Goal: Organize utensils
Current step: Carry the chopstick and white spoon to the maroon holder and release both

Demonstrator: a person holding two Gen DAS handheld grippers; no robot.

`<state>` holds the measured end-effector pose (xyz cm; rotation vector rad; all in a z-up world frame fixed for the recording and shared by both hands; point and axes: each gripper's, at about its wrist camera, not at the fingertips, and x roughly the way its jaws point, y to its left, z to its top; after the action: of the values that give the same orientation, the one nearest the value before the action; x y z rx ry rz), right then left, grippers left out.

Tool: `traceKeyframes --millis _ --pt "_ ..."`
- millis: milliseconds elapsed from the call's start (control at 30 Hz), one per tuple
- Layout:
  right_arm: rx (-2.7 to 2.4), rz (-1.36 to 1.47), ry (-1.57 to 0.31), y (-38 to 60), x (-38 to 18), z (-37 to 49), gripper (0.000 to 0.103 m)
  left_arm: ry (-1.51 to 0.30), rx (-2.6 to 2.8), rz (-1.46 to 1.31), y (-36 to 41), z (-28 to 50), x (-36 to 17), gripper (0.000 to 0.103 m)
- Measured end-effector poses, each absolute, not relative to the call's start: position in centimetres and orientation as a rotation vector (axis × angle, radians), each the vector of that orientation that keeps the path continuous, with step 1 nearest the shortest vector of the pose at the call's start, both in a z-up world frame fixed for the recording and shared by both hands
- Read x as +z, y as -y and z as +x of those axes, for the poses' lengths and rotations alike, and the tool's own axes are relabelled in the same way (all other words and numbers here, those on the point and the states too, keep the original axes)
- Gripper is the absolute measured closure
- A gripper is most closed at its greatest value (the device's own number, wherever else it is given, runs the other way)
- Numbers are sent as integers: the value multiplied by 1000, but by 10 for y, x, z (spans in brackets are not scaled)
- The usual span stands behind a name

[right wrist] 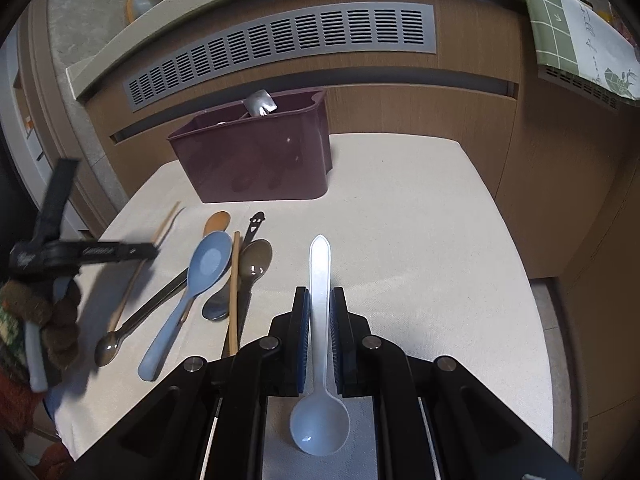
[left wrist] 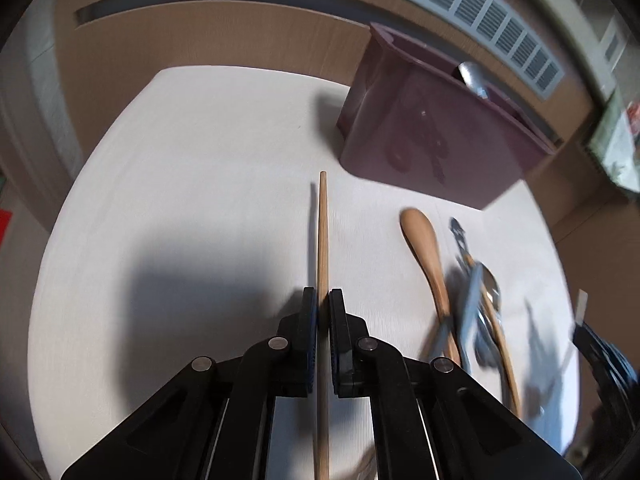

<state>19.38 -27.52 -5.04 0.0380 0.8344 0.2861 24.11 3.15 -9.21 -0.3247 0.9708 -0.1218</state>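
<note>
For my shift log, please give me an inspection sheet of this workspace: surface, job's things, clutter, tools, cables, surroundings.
Surface: white cloth-covered table.
Job's things: maroon utensil caddy upright at the far edge, metal spoon inside; loose pile on the table holds blue spoon, brown spoon, wooden spoon and others.
Clutter: nothing seen.
Tools: left tool shut on wooden chopstick; right tool shut on white plastic spoon.
Cables: nothing seen.
Surroundings: wood panelling with vent grille; green tiled cloth on ledge.
</note>
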Motion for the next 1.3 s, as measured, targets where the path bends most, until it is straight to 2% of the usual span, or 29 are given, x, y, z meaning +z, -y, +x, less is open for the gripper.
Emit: traceKeyframes --millis 133,333,833,967,1100,1200,1300 --pt "286 69 -857 275 -54 197 93 -902 -147 -388 -49 213 -82 98" --pt "279 59 -846 270 -45 196 94 -771 -197 -411 -51 197 -39 98" --pt "294 42 -754 267 -11 180 94 -674 -211 -442 -66 178 -9 98" --pt "310 31 -621 264 36 197 94 -516 -256 -374 -47 192 56 98" --pt "333 16 -398 258 117 215 94 -175 -307 -318 -24 195 139 97" --pt "320 11 -235 250 158 228 94 11 -318 -341 -17 207 159 97" --pt "358 11 -163 243 166 251 93 110 -244 -347 -12 235 146 97"
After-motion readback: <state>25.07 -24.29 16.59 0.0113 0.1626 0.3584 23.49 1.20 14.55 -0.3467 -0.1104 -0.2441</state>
